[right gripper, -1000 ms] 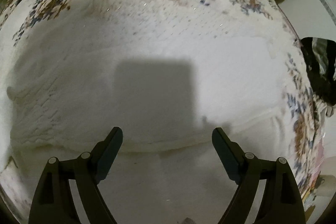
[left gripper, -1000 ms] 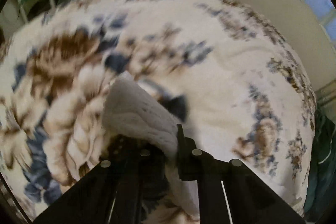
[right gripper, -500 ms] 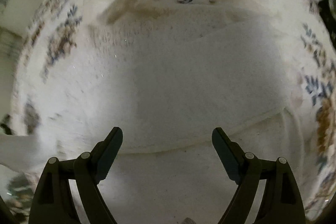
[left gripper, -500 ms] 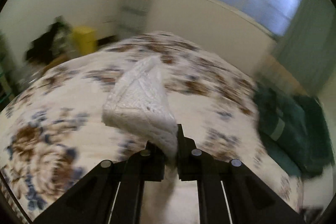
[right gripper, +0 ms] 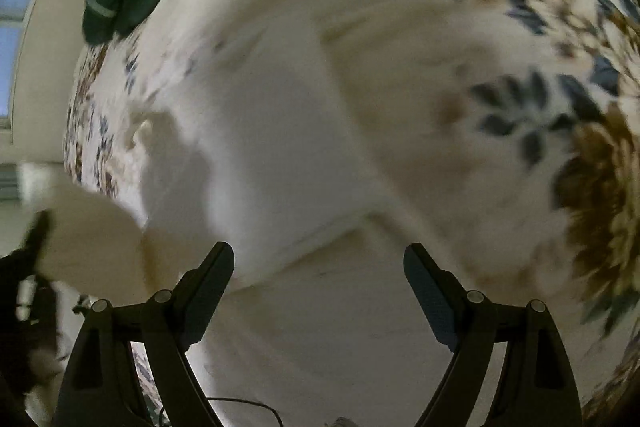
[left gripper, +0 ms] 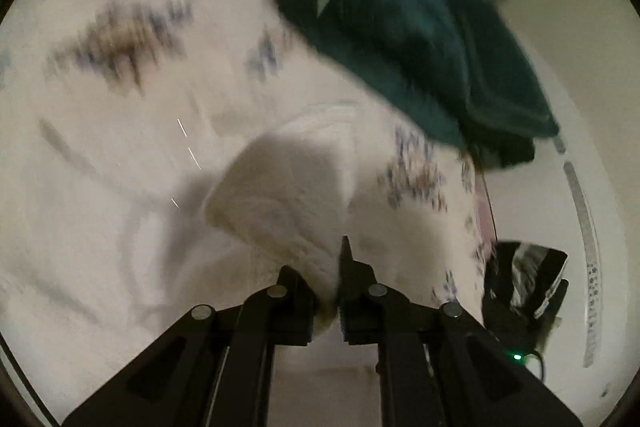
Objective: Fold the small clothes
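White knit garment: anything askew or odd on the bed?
Nothing damaged or spilled. The white knit garment lies spread on the floral bedspread, one part lifted in the left gripper with jaws shut on it. A dark green garment sits bunched at the bed edge, unfolded.

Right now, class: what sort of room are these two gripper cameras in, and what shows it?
Probably a bedroom: a floral bedspread covers a wide soft surface, a green garment lies on it, and a window shows at the edge.

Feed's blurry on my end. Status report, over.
Left gripper shut on white garment. Right gripper open, empty, above it. Green clothes lie on floral bedspread beyond, nothing blocking.
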The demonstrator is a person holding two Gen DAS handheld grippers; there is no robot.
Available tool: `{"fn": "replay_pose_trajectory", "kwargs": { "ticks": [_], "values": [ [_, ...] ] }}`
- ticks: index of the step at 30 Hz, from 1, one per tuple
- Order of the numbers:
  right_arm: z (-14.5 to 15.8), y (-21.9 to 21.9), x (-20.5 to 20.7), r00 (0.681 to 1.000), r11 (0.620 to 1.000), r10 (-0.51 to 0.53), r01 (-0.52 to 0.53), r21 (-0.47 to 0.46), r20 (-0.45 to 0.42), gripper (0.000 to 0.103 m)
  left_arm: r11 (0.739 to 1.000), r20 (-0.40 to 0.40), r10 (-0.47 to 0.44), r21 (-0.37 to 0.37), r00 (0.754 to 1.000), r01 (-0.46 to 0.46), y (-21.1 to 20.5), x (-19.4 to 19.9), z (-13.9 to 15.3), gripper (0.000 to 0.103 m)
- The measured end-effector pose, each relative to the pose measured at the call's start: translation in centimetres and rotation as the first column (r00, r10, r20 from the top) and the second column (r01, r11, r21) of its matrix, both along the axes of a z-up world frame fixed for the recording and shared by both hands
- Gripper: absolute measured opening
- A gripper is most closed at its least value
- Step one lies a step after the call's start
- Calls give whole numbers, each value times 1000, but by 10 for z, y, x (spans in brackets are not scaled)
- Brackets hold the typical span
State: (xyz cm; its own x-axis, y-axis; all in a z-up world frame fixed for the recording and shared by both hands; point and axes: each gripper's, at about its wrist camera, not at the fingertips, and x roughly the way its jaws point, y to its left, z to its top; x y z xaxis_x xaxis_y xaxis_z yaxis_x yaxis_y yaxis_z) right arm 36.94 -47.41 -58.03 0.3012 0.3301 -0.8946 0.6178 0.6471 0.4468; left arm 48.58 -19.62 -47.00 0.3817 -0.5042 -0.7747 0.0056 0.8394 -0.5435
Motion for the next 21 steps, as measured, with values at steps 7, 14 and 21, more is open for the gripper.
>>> {"fn": "replay_pose_trajectory", "kwargs": {
  "ticks": [7,14,21],
  "values": [
    [2,-48,-8,1000,999,10,-9,50,-5,89,974,-38,47,224,998,-37,-9,-16,-17,80],
    [15,-36,35,998,990,56,-60,130,35,89,745,161,69,648,985,-158,83,-47,3,92],
    [-14,29,120,985,981,165,-159,107,-48,89,626,42,296,746,954,-227,191,-75,-35,92]
  ]
}}
